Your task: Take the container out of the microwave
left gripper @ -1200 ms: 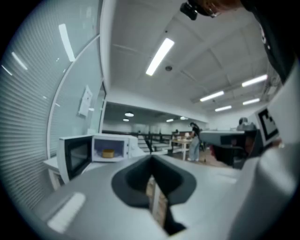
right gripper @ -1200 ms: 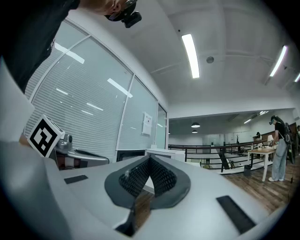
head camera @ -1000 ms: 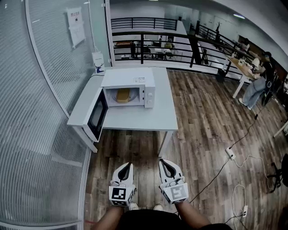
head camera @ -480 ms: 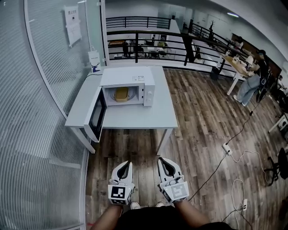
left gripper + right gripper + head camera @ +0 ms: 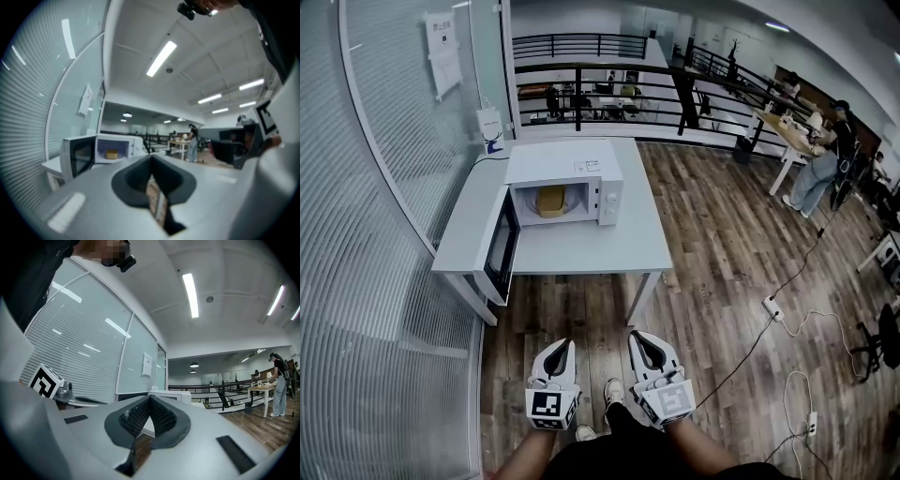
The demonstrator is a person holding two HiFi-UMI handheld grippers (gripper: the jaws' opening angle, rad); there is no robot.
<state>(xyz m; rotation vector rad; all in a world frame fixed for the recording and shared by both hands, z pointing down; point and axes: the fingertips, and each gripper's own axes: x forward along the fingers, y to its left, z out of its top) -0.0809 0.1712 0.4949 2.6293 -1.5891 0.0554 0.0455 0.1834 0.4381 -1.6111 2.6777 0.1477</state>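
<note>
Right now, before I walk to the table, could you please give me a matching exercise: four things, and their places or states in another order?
Things:
1. microwave door
2. container
3. left gripper
4. table

Places or states:
A. shut, holding nothing
B. swung open
C. inside the microwave
D. underneath the microwave, bearing it

Pairs: 1-B, 2-C, 3-A, 4-D
</note>
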